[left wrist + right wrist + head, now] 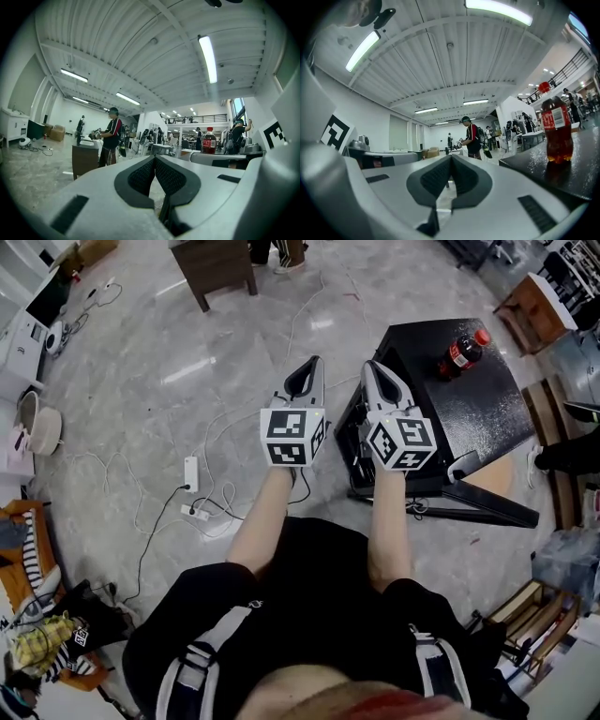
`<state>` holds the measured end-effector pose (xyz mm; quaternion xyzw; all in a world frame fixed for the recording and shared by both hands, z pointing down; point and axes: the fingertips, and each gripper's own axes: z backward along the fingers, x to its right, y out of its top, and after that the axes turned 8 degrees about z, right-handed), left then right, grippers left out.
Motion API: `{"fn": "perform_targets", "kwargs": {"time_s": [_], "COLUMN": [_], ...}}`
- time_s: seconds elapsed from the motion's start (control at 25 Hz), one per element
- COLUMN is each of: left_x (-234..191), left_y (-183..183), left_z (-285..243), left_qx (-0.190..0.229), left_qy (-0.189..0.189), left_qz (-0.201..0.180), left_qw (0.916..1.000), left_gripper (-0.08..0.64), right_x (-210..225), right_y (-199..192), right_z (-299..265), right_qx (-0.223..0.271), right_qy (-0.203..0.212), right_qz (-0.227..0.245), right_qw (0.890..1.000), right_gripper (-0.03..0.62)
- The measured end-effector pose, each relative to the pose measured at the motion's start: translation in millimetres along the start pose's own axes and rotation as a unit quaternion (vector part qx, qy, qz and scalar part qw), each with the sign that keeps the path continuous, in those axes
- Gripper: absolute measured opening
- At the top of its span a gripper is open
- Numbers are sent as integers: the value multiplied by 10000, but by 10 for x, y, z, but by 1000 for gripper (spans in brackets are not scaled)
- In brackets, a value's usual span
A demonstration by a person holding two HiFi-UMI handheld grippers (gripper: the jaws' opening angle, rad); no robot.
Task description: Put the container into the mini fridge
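Observation:
A cola bottle (462,352) with a red cap and red label stands upright on the black mini fridge (427,418) at the right. My two grippers are held side by side above the floor, just left of the fridge. The left gripper (309,367) is shut, its pads meeting at the tip with nothing between them. The right gripper (373,368) is shut and empty too, its tip beside the fridge's left edge. The bottle (209,140) is small and far off in the left gripper view. It is nearer at the right in the right gripper view, as bottle (555,129) on the glossy black top (562,173).
A white power strip (190,474) and cables lie on the marble floor at the left. A dark wooden table (216,263) stands ahead and a wooden stool (534,301) at the far right. Clutter lines the left edge. A person (471,136) stands in the distance.

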<state>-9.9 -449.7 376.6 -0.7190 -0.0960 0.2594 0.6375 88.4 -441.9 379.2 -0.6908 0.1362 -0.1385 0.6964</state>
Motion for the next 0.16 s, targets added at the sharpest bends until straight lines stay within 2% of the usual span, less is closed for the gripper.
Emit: {"fn": "perform_targets", "kwargs": {"time_s": [0.16], "left_x": [18], "left_y": [32], "left_z": [-28], "left_qx": [12], "left_qy": [-25], "left_qz": [-10], "left_qw": [10000], "left_gripper": [9], "right_x": [46], "right_y": [33], "right_z": [-16], "right_qx": [17], "right_qy": [-11], "right_qz": [14], "right_qw": [10000], "right_gripper": [11]}}
